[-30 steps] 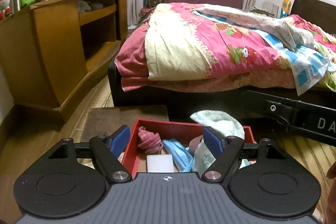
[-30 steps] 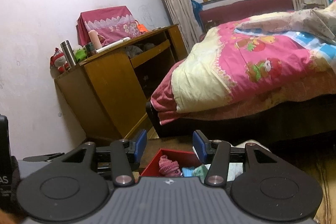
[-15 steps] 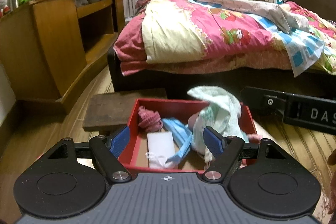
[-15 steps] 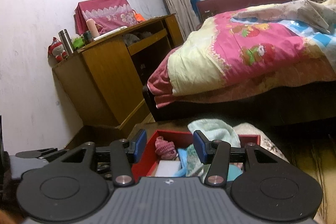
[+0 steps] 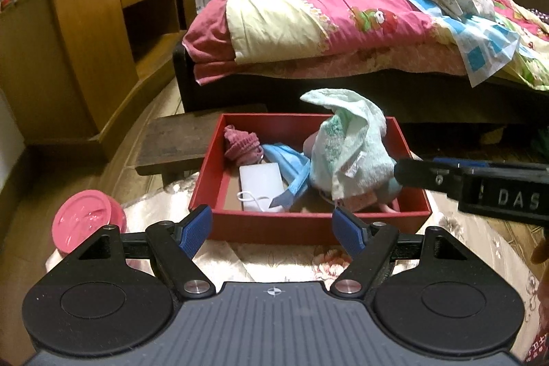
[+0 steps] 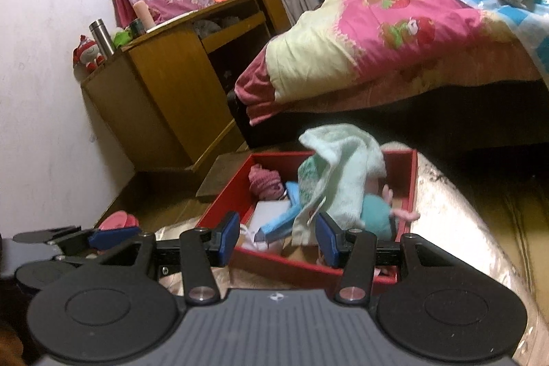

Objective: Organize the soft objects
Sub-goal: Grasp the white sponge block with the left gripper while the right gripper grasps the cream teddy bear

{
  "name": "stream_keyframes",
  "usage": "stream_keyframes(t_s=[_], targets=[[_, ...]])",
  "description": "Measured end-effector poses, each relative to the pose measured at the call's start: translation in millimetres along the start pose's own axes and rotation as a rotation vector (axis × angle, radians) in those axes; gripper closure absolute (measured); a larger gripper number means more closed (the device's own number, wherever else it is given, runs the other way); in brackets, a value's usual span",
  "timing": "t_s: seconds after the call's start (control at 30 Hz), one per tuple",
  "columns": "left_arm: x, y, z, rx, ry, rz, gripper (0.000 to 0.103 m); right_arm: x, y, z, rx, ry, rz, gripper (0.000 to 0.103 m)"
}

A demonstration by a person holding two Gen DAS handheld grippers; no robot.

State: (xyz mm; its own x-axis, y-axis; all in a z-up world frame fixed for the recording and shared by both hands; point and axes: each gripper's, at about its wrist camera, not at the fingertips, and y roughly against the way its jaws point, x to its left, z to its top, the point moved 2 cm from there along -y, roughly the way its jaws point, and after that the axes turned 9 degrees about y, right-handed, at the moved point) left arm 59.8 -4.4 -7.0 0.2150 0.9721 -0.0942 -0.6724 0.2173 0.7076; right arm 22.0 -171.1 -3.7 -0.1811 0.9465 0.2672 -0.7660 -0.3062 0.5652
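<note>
1. On a floral-patterned cloth surface (image 5: 274, 258) just in front of the bed (image 5: 343, 23) sits a shallow red box (image 5: 308, 222), rectangular, with a brown cardboard floor.
2. Draped in a peak over the box's right half is a pale green towel (image 5: 353, 132), fluffy, with a patterned underside and a small white tag.
3. Under the towel lies a soft toy (image 6: 377, 211) with a teal body and thin pink limbs, one limb poking over the right rim of the box.
4. At the back left corner rests a crumpled dusty-pink knit piece (image 5: 240, 143).
5. Beside it a blue face mask (image 5: 288, 167) lies partly over a flat white pad (image 5: 260, 184) with a white cord loop.
6. Left of the box, on the cloth, stands a round pink lid or tub (image 5: 85, 218).
7. The left gripper (image 5: 274, 230) hovers short of the box's near wall, jaws spread wide with nothing between them.
8. The right gripper (image 6: 278, 239) hangs above the box's near right corner, jaws partly apart and empty; its pads touch nothing.
9. A wooden cabinet (image 5: 85, 40) stands by the wall to the left.
</note>
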Motion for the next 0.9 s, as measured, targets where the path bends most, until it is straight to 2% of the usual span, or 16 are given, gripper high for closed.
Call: stream_keyframes(t_s=[0.13,0.37,0.63,0.73,0.9], targets=[[12.6,7.4,-8.0,0.020,0.021,-0.014,0.027,3.0,3.1,-17.6,0.040,-0.011,0.013,0.080],[30.7,11.6,-30.7,0.088,0.032,-0.026,0.027,22.6,-4.2,-61.3,0.181,0.024,0.053,0.076],[42.2,16.3,-33.2,0.089,0.036,-0.036,0.027,58.7,-27.0,-125.1,0.441,0.057,0.126,0.070],[49.2,19.4,-28.2,0.083,0.059,-0.060,0.027,62.9,-32.7,-135.5,0.474,0.029,0.133,0.059],[53.4,16.6,-24.2,0.089,0.076,-0.067,0.026,72.3,-47.7,-143.6,0.505,0.030,0.150,0.052]])
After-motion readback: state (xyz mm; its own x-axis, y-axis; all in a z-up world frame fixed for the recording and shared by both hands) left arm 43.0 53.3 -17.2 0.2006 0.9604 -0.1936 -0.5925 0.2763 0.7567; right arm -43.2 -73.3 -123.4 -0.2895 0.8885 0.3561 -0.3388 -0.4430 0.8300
